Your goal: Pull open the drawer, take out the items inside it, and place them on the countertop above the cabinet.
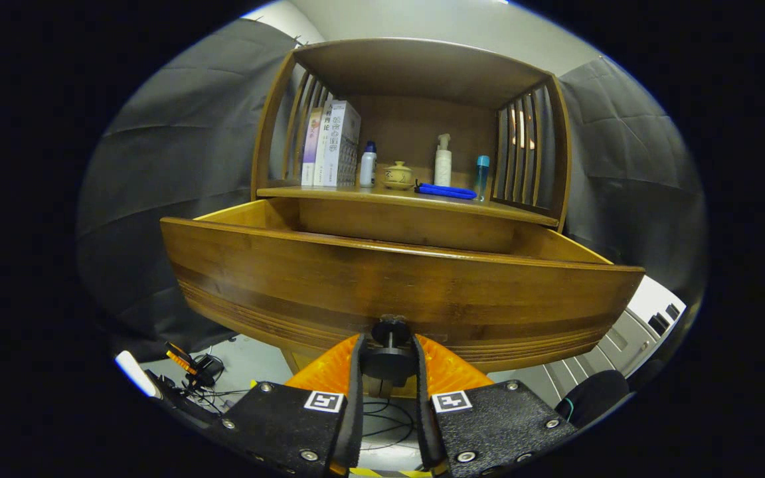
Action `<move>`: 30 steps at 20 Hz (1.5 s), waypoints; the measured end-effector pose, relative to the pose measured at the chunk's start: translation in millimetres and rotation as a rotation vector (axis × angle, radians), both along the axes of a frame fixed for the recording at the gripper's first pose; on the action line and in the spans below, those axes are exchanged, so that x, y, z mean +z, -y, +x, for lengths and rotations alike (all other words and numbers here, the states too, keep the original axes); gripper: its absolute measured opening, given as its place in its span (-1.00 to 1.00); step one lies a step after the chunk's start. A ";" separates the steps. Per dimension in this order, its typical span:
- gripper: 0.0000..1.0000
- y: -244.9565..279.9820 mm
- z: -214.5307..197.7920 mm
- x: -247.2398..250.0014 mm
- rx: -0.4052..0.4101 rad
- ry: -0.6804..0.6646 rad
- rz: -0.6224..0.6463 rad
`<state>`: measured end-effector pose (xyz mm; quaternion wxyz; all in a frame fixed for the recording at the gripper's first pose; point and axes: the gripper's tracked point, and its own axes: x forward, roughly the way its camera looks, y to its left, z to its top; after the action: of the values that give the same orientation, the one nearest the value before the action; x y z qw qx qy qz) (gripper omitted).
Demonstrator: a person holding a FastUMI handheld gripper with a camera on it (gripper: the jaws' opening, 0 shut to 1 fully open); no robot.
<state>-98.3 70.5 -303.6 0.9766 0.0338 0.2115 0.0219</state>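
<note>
We had the gripper at the drawer's knob, its two fingers drawn in on either side of the dark round disc so that both pressed on it — clamped, as far as we could judge. Taking the knob as our landmark, the drawer front spread wide to either side of it and rose just above it, its long axis running crosswise to our fingers. The drawer stood well out from the cabinet, so the opening lay up and beyond the knob, behind the front panel. That panel hid the drawer floor from us; we could not tell what items lay inside.

Higher again than the knob and further back sat the countertop, already carrying books, bottles, a small lidded pot and a flat blue thing.

We judged the pulling step about done. The coming move turned on one fact — the contents lay over the front edge, above and past the knob, so the claw would have to let go, lift and reach down from above.
</note>
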 end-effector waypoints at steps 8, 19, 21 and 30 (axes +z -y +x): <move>-0.27 -3.9 -8.6 0.8 0.013 -0.008 -0.013; 0.90 -6.0 -22.6 115.3 0.021 0.156 -0.002; 0.90 -0.2 -11.8 131.5 0.011 0.152 -0.019; 0.90 23.3 77.2 123.3 0.000 -0.042 -0.025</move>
<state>-21.1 47.2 -180.3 0.9722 0.0223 0.2322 0.0184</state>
